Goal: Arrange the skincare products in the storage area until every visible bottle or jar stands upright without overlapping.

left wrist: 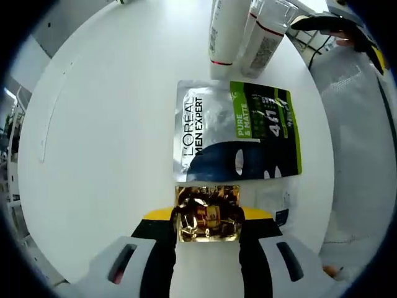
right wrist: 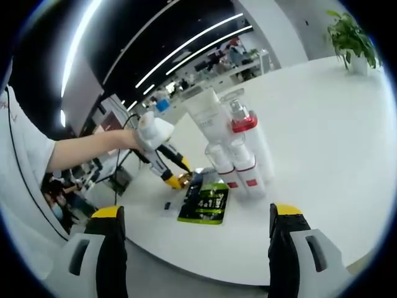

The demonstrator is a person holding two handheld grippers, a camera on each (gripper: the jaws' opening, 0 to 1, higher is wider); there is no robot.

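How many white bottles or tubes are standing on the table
4: a tall tube, a clear-capped bottle beside it, and two shorter red-banded ones in front. More may hide behind.

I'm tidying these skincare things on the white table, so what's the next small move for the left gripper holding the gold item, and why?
Probably carry the gold item toward the upright bottles and set it on bare table beside them. The left gripper is shut on it right at the edge of the flat L'Oreal sachet, so releasing here could overlap. The right gripper hangs open, away from the items.
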